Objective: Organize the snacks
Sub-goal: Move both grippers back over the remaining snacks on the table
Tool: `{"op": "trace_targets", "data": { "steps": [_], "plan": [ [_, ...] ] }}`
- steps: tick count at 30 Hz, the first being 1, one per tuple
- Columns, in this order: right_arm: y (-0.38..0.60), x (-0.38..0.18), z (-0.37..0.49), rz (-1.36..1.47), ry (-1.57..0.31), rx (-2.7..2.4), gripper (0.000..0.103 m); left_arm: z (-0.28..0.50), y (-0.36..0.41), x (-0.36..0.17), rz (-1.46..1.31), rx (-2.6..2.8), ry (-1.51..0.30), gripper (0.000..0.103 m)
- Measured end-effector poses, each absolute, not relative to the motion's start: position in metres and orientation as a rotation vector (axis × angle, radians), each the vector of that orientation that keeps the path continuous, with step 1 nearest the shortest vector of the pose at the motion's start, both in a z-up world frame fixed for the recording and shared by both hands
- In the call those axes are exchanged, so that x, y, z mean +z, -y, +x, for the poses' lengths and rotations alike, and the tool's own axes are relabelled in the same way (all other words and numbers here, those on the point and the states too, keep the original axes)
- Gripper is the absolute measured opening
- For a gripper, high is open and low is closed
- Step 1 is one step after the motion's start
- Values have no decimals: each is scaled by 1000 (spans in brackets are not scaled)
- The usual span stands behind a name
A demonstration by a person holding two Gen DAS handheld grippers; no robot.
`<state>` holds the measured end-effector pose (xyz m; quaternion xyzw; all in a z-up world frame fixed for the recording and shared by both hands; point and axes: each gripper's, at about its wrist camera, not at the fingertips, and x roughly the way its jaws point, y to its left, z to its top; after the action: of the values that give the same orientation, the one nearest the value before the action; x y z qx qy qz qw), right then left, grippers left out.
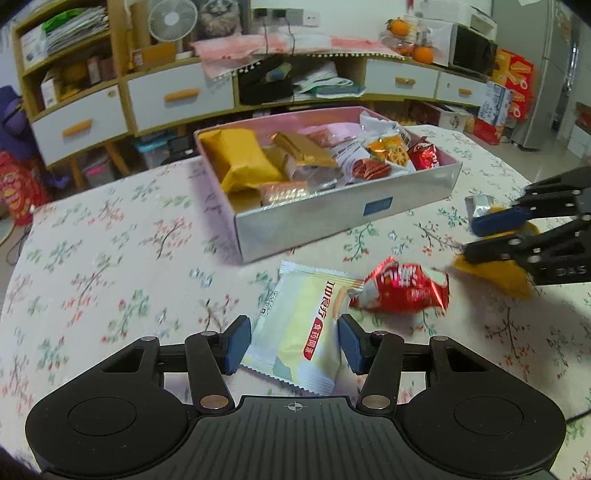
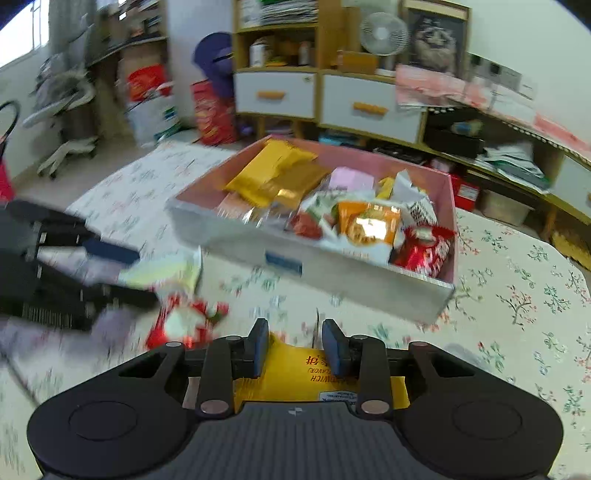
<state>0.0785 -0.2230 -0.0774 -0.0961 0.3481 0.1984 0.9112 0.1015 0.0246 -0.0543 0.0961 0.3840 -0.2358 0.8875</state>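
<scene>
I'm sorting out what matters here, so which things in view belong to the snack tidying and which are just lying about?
Part of the job:
- snack box, already partly filled
- pale green packet between the left gripper fingers
- red packet on the tablecloth
- yellow packet in the right gripper

Just lying about:
- desk fan
- oranges
- drawer cabinet

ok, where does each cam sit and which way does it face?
Left wrist: on the left gripper, low over the table, facing the snack box; fingers straddle a pale packet; right gripper at right.
Right wrist: on the right gripper, facing the box; yellow packet between fingers.
Shared: box, red packet.
</scene>
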Motion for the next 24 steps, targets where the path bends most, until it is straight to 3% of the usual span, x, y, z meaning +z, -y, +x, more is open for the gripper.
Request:
{"op": "trace_targets", "data": {
  "steps": [5,6,7,10,17,22,24],
  "plan": [
    [245,-69,53,-233,-705,425,3,84,-29,-55,221,-512,-801,54],
    [251,-67,47,-232,-700,418,8,79,-30,-56,221,-521,-802,54],
    [253,-65,44,-230,-697,410,19,75,-31,-56,222,-533,-804,55],
    [264,-59,34,-201,-706,354,40,65,-31,-58,240,-562,-785,68],
    [281,-65,29,-51,-822,222,51,65,-30,-60,242,-556,-760,80],
    [285,-67,34,107,-887,211,65,72,-26,-61,180,-559,-777,80],
    [285,-69,38,178,-921,209,65,73,-23,-62,180,-553,-779,80]
  ]
}}
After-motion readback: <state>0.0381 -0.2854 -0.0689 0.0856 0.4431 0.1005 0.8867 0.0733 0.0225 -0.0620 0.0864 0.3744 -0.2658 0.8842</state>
